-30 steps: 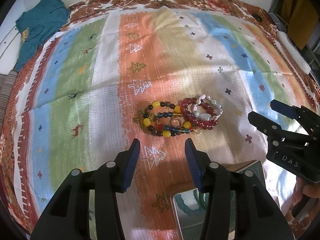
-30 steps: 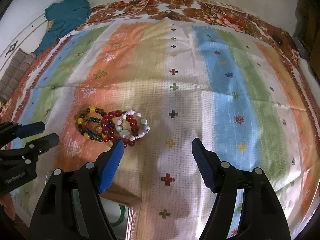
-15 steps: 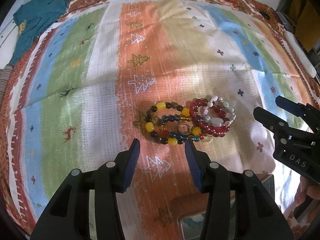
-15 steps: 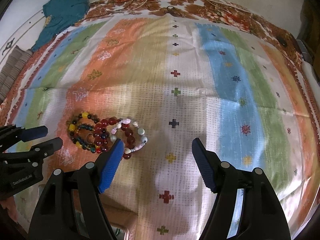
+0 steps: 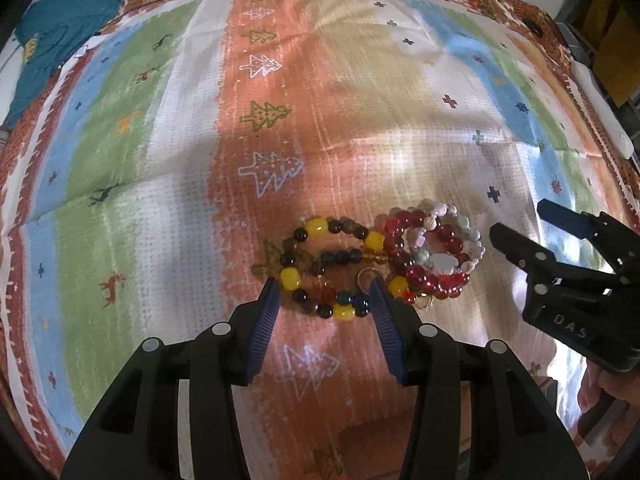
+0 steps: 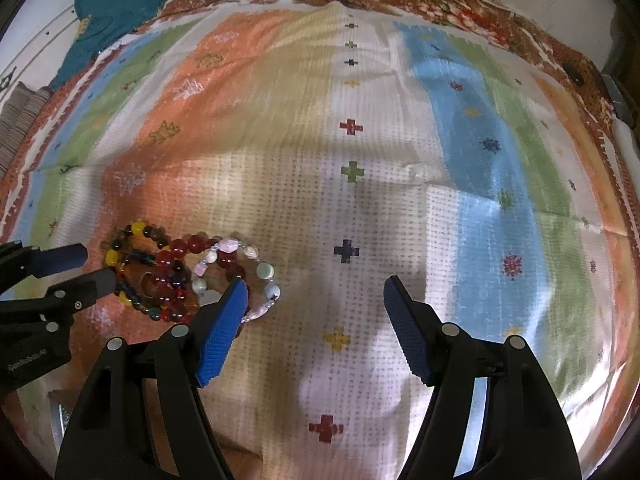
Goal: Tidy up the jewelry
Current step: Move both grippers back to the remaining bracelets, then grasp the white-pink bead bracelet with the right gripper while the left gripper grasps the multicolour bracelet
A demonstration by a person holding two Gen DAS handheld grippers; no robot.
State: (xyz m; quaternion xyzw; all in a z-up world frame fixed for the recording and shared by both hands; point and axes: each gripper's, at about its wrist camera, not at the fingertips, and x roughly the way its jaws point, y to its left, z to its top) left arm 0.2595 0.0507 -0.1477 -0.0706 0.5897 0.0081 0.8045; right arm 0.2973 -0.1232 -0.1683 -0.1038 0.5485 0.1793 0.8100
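Striped cloth (image 5: 168,128) carries the bracelet pile (image 5: 380,264), long axis crosswise to my fingers. My left gripper (image 5: 322,294) is nearer, fingers spread and empty, straddling the yellow-and-dark bracelet (image 5: 332,268) just ahead. My right gripper (image 6: 314,292) is spread wide and empty, with the pink-and-white bracelet (image 6: 240,276) beside its left finger.

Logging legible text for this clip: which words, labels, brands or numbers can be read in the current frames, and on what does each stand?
"DAS": pale letters on the black body of the right gripper, seen from the left wrist view.
Unreadable: a small pale label on the black body of the left gripper, seen from the right wrist view; too blurred to read.
Nothing else: the striped cloth carries only tree, deer and cross motifs, and the beaded bracelets bear no lettering.
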